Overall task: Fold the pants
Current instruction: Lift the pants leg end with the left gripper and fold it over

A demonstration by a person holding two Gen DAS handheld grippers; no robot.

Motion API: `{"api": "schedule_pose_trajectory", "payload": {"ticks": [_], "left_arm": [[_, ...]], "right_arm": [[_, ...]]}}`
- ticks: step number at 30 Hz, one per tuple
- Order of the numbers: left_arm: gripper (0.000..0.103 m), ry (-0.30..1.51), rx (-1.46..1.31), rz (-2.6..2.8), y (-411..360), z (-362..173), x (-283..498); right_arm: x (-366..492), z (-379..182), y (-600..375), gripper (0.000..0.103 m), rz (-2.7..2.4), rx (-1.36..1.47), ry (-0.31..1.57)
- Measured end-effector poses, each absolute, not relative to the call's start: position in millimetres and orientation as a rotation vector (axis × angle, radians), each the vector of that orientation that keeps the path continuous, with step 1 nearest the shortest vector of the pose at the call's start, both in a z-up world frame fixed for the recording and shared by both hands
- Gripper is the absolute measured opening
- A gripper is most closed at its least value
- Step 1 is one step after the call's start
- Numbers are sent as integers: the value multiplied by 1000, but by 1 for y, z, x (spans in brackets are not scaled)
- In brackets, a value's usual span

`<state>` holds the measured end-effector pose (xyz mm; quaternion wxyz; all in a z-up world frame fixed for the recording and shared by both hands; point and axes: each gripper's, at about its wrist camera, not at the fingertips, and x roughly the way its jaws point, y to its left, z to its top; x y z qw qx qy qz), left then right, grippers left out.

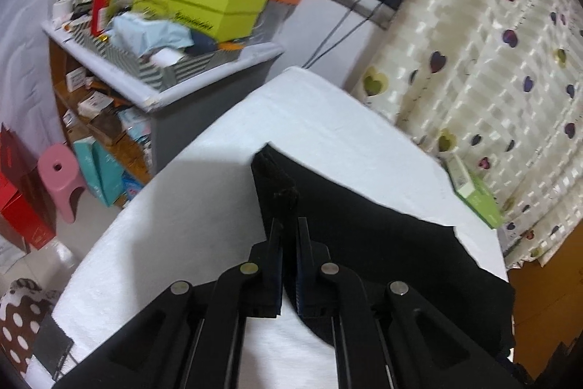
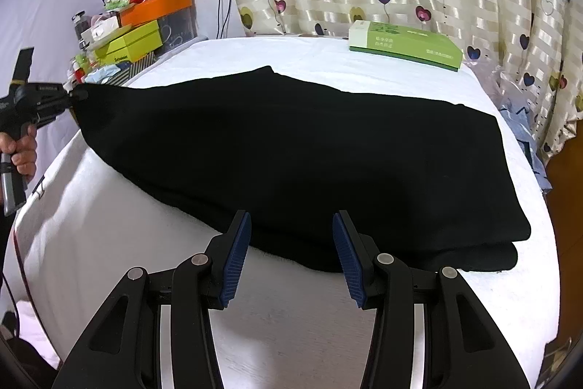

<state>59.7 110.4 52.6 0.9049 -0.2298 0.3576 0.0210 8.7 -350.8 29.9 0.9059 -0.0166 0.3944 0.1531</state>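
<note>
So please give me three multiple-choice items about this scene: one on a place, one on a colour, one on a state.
1. Where does the flat green cardboard box lie?
A. on the far edge of the white-covered table, near the curtain
B. on top of the pants
C. on the floor

2. What colour are the folded cloth pants?
A. grey
B. black
C. blue

3. How is the left claw?
A. wide open above the table
B. shut on the pants' end
C. out of sight

Answers: 1 A, it sits beyond the pants by the curtain. 2 B, the cloth is black throughout. 3 B, its fingers pinch the raised corner.
</note>
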Motion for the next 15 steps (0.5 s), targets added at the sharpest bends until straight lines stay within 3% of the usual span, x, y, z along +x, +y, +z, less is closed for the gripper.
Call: {"api": "schedule_pose_trajectory", "payload": {"ticks": [15], "left_arm": [[6, 706, -339, -299, -15, 103, 76]], "right_arm": [[7, 30, -370, 48, 275, 0, 820]]}}
